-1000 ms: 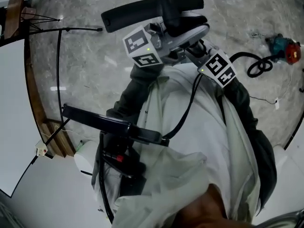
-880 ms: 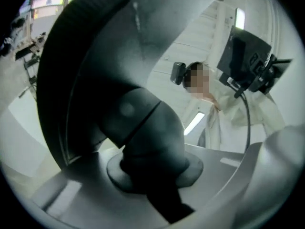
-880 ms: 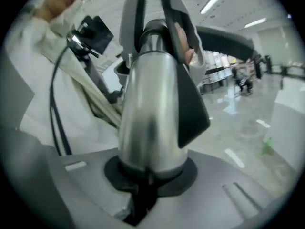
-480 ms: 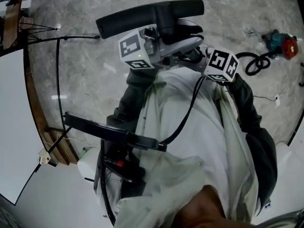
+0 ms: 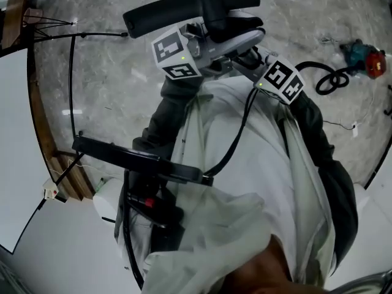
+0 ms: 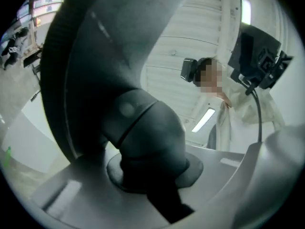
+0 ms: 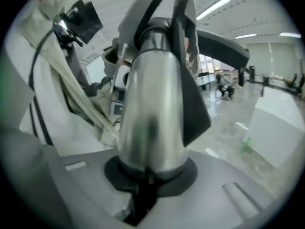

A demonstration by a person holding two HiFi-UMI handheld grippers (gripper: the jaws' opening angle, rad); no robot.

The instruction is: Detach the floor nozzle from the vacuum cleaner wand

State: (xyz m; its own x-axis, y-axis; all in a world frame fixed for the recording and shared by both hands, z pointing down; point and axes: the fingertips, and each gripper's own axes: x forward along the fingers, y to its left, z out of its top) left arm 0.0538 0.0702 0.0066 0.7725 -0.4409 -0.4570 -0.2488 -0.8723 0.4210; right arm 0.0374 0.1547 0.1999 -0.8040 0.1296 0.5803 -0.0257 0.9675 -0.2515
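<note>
Black plastic floor nozzle, raised above the grey marbled floor. Left gripper: jaws clamped narrowly on the nozzle's dark elbow neck. Right gripper: jaws clamped on the shiny silver metal wand.

In the head view, the left gripper and right gripper are keeping their jaws out of sight beneath the floor nozzle. In the left gripper view that nozzle is running off the upper left edge. In the right gripper view the top of the wand is lying hidden behind the nozzle's neck.

jacket: pale cream | sleeves: dark grey | cable: black | marker cubes: black-white squares
</note>
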